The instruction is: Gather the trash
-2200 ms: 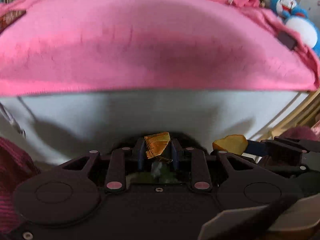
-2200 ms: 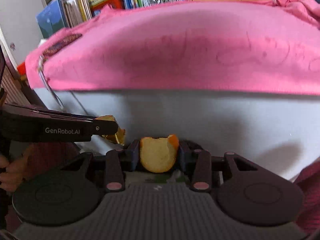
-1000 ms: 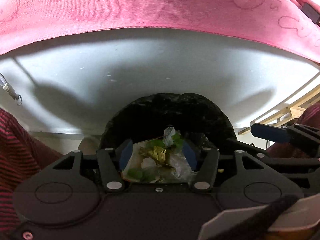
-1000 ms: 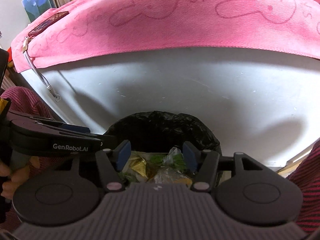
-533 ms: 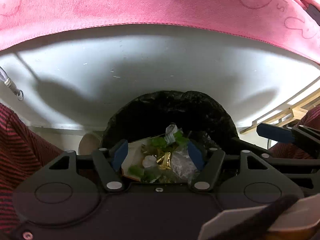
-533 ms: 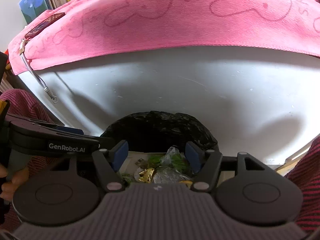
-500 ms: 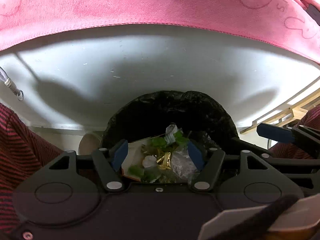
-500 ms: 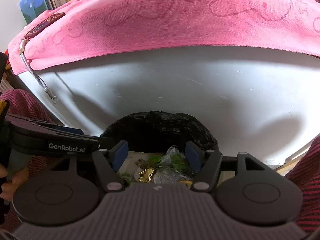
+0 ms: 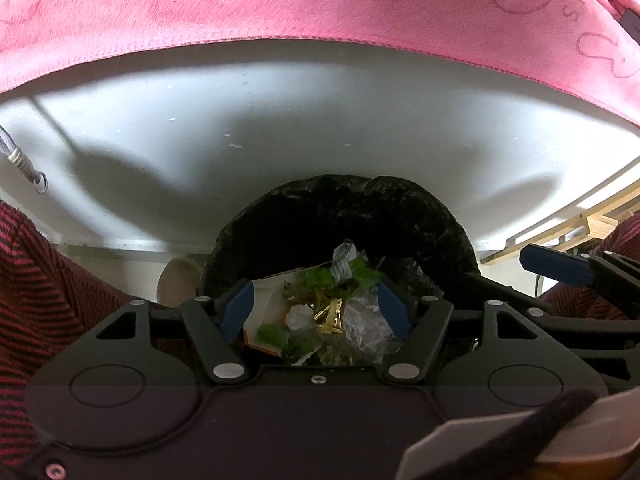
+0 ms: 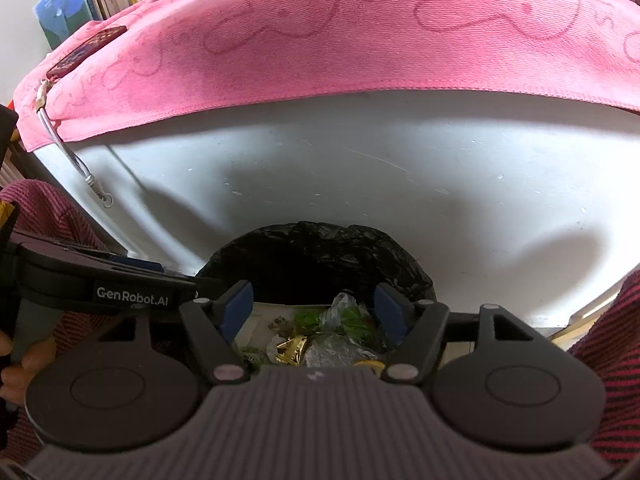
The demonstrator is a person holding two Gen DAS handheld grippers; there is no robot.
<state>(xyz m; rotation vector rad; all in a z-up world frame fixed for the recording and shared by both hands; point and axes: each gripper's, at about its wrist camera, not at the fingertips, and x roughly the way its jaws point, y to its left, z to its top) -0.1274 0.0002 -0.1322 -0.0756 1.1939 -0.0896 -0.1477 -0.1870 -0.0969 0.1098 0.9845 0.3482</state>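
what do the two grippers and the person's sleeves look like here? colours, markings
Left gripper: black body, two round discs, silver screws, blue pads on black fingers. Right gripper: same build, but a grey ribbed top. In the right wrist view the left gripper's side reads "GenRobot.AI" in white. Sleeves are dark red knit with black stripes. No cables visible on either.

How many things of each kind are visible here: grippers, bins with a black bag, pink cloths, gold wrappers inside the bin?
Grippers: 2 (left gripper, right gripper)
Bin with black bag: 1
Pink cloth: 1
Gold wrapper: 1
Total: 5
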